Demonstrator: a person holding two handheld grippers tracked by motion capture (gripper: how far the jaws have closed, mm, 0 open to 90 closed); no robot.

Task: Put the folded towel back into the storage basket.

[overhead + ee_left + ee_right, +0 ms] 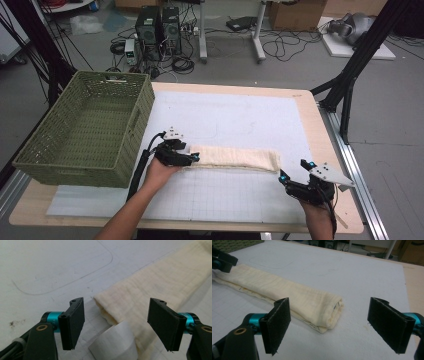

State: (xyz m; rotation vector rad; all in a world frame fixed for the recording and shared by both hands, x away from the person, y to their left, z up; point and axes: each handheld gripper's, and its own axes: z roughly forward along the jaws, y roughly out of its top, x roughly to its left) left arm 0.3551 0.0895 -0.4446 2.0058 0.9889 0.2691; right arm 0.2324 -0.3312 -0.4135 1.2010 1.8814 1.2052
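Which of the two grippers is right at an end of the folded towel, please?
The left gripper, at the folded towel's basket-side end; the right gripper stands clear.

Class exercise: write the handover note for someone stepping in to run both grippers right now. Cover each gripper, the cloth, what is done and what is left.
Left gripper: open, jaws either side of the near end of the folded cloth, not pinching it.
Right gripper: open, just short of the cloth's other end, holding nothing.
Cloth: folded into a long strip on the white mat; a white label sticks out at the left end.
Basket: green, at the table's left.
Left, probably: grip both ends and fold again.
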